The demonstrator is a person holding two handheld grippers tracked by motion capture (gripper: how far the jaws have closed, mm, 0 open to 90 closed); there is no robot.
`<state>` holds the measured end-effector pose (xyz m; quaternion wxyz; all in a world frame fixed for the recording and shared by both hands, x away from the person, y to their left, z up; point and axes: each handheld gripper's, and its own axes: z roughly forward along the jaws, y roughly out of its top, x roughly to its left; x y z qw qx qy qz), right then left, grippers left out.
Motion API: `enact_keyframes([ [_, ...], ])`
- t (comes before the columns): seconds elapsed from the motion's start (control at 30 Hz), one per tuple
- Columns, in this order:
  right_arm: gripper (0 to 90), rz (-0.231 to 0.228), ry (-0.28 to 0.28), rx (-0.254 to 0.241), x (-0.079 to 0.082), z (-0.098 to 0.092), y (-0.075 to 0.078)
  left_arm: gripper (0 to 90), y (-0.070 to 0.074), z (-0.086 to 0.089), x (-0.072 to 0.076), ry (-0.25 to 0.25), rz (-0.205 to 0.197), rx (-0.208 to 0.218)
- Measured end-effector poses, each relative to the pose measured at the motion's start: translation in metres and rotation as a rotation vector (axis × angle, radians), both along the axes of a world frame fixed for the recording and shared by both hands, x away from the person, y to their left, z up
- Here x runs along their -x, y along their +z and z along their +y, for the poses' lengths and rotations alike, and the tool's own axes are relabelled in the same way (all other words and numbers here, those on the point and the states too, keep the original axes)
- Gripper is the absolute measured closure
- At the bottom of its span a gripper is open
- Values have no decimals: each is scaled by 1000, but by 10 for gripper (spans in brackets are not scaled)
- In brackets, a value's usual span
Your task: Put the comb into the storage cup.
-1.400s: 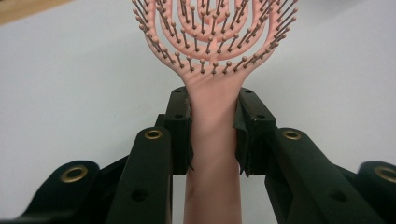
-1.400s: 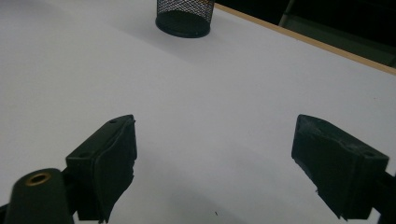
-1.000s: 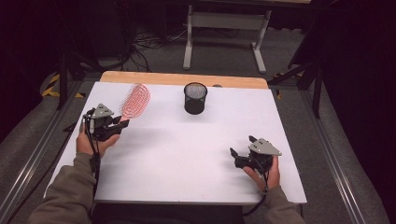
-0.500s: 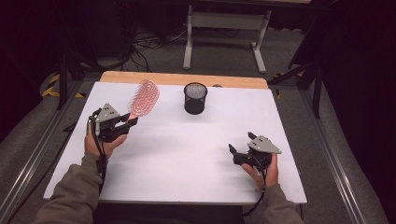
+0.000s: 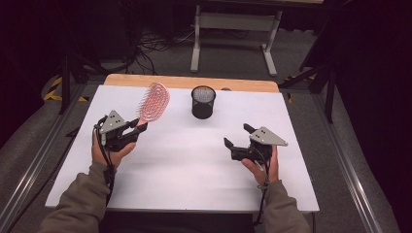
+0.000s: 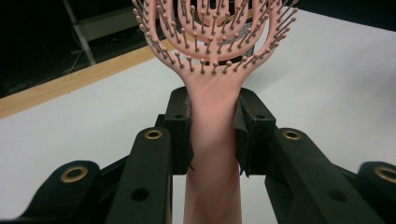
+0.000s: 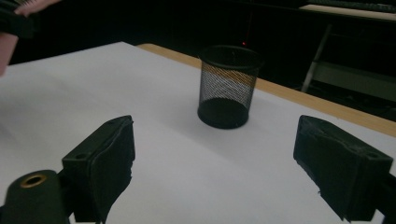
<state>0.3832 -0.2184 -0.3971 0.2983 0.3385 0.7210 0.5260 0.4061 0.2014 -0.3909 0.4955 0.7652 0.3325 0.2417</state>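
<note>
**High view: brush in hand, cup ahead**

High view shows my left tongs clamped on the handle of the pink plastic hairbrush with ball-tipped bristles, its head tilted up and away from me, clear of the white surface. Left gripper view confirms the grip: both pads press the handle just below the neck, and the handle runs straight down between them, so the brush sits square and is not twisted.

My right tongs stand wide with nothing between them, hovering near the front right of the surface. Right gripper view looks straight at the black wire-mesh pen cup, which stands upright near the far edge, well apart from both hands.

I judge the step in hand to be carrying the brush to that cup. To do it well, I would:

- keep the clamp firm, since the head is the heavy end and could swing
- turn the handle end downward before reaching the rim
- come in from above the mouth, not from the side, because the light cup could tip
- steady the cup with the free tongs if it rocks
</note>
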Motion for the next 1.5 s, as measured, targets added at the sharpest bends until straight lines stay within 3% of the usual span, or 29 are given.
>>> enact_keyframes([
  [0.17,129,-1,48,-57,-5,15,11,701,-2,-8,4,-11,-13,6],
  [0.33,126,27,114,-103,-9,33,19,700,-7,-21,8,-29,-14,1],
  [0.63,148,61,158,-184,-13,51,26,700,-15,-48,22,-79,-48,-18],
  [1.0,128,55,209,-176,-9,64,31,700,-18,-63,32,-115,-71,-34],
  [1.17,141,66,235,-163,-9,69,31,700,-17,-67,35,-125,-58,-24],
  [1.5,155,81,280,-175,-10,79,28,700,-21,-76,40,-136,-71,-44],
])
